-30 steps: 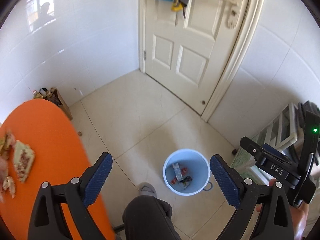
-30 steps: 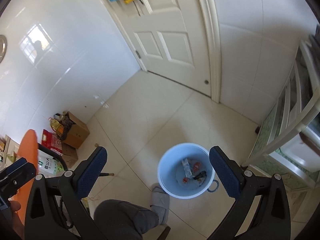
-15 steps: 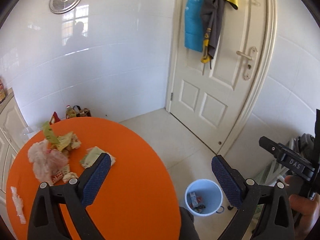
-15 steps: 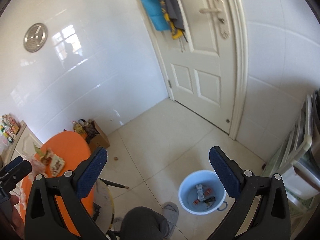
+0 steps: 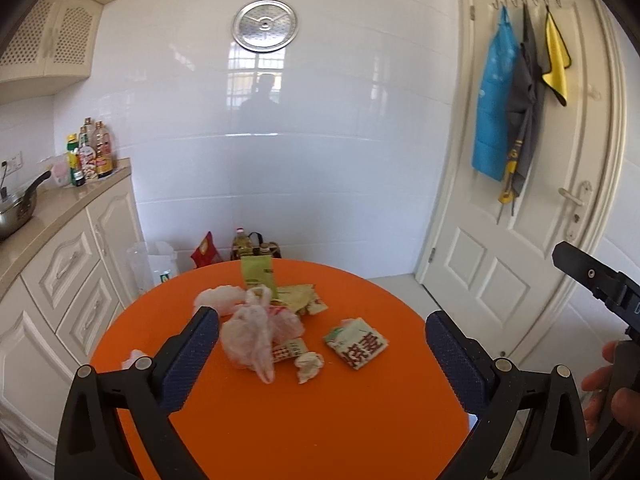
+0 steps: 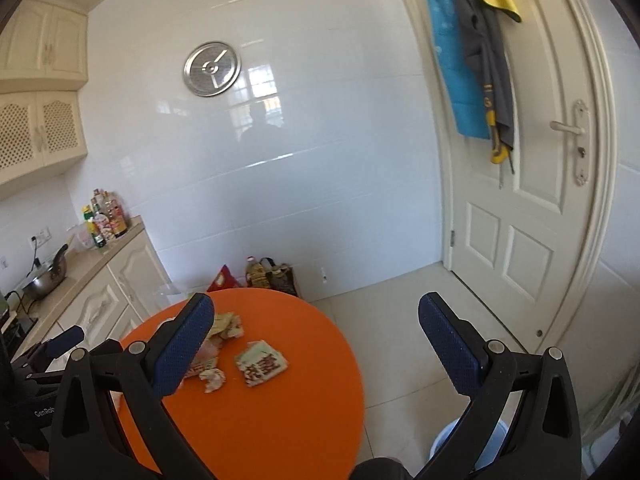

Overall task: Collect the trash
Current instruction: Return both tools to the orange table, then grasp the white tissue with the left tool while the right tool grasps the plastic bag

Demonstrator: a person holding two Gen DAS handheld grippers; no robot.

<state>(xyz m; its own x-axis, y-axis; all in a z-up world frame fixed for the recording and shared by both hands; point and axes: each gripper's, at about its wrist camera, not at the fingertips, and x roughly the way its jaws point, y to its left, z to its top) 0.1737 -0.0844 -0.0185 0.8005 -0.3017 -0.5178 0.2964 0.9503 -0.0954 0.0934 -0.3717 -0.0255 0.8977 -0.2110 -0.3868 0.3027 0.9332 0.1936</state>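
Both tools, left & right, wide open, empty, above orange table w/ trash.

- The left gripper, seen at the lower left edge of the right wrist view, carries pale lettering on its black body that reads "GenRob"; the rest is cut off.
- The flat wrapper on the orange bench bears large red characters on a pale ground; they cannot be made out.
- Bottle labels on the counter are too small to read.
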